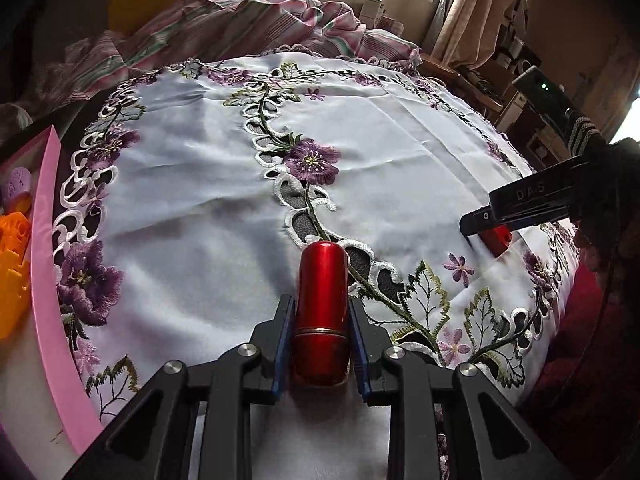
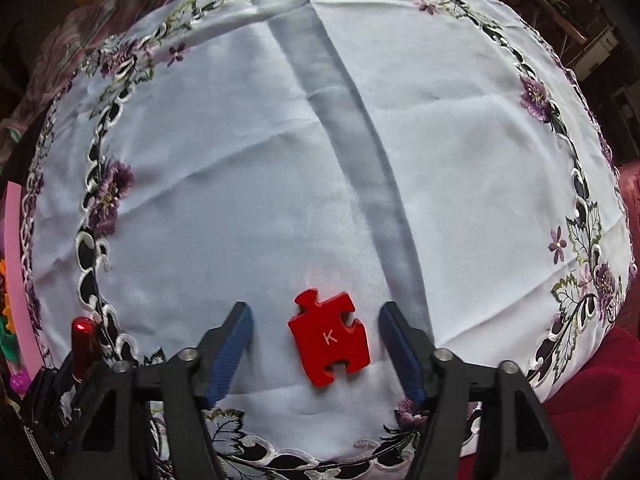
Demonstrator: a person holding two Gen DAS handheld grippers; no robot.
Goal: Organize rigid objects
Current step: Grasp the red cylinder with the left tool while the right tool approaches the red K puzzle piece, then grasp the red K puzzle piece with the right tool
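Note:
My left gripper (image 1: 320, 314) is shut on a red metal cylinder (image 1: 322, 304) that points away along the fingers, just above the embroidered white cloth (image 1: 192, 184). The cylinder also shows at the left of the right wrist view (image 2: 83, 344). My right gripper (image 2: 316, 320) is open, its blue pads (image 2: 232, 344) either side of a red puzzle piece marked K (image 2: 330, 338) lying flat on the cloth (image 2: 248, 184). In the left wrist view the right gripper (image 1: 480, 220) stands over that piece (image 1: 496, 238) at the right.
A pink tray (image 1: 44, 264) at the left edge holds orange and purple toy pieces (image 1: 12, 240). Its rim shows in the right wrist view (image 2: 16, 264). A striped blanket (image 1: 224, 24) lies beyond the cloth. Shelves and clutter (image 1: 520, 64) stand at the far right.

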